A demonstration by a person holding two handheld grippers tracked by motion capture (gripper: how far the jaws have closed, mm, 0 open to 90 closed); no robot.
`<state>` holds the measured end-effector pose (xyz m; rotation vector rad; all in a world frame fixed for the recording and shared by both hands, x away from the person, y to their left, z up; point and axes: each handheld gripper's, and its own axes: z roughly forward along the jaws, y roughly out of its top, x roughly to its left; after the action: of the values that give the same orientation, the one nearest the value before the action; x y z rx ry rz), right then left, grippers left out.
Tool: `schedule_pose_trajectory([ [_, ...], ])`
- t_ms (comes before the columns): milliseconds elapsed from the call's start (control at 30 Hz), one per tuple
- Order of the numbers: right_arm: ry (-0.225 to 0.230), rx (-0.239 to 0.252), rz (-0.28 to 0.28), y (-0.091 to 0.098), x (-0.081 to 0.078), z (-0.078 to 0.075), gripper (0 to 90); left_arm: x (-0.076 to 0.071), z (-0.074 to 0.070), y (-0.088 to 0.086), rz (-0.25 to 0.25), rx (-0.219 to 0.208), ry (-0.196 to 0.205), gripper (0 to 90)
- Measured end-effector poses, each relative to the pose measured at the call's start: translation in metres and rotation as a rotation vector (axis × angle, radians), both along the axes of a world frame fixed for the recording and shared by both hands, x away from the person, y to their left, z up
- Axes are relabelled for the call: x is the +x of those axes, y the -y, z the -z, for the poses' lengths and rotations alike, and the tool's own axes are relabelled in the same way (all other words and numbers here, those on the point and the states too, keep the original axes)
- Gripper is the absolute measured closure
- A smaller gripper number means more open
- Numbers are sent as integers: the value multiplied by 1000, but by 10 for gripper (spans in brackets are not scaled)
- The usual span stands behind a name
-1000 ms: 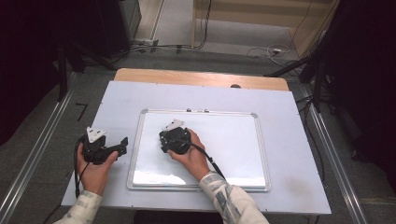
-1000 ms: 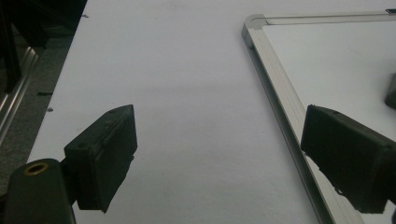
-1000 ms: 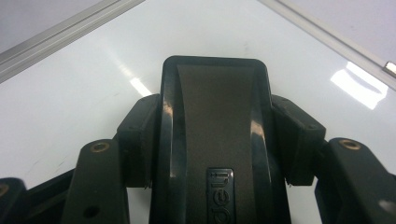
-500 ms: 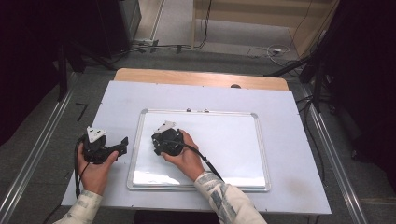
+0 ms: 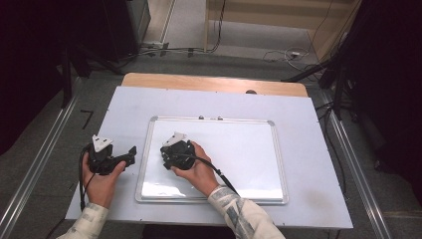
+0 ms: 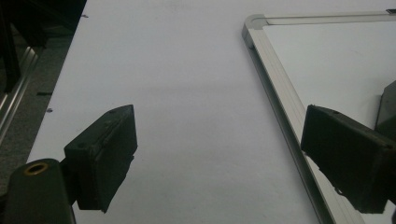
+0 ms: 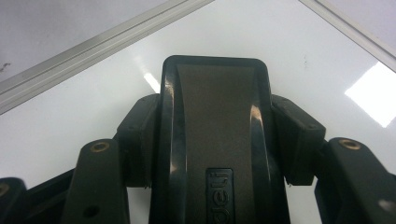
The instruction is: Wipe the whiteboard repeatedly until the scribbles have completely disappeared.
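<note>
Right gripper view: jaws of right gripper (image 7: 215,140) clamped from both sides on black eraser (image 7: 215,135), glossy-rimmed, pressed flat against whiteboard (image 7: 84,112) directly beneath; aluminium frame running just ahead and to either side. High view: same right gripper (image 5: 171,153) over left part of whiteboard (image 5: 239,149), near its left edge. Left gripper view: left gripper (image 6: 219,154) spread wide, nothing between pads, hovering low over pale table sheet (image 6: 177,93); whiteboard (image 6: 336,60) frame passing under the right-hand pad.
</note>
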<state>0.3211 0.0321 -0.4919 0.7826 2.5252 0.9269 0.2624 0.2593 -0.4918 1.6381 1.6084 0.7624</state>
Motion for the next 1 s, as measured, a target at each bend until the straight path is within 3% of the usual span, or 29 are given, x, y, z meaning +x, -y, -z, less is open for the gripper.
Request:
schedule_pose_trajectory([
  [33,-16,7,9,1,2,0,386,0,0,0,-1,-3,3,113],
  [200,1,8,36,4,8,0,386,-1,0,-3,-8,-5,0,113],
  [500,-5,-5,-44,3,-17,1,386,0,0,0,0,-2,-5,113],
  [633,-12,3,-45,5,-17,1,386,0,0,0,-1,-3,-3,113],
  [733,-16,16,-6,8,-11,1,386,-1,0,-2,-3,-5,-2,113],
  [1000,-7,6,-49,6,-27,2,387,1,1,0,-4,-5,-3,113],
])
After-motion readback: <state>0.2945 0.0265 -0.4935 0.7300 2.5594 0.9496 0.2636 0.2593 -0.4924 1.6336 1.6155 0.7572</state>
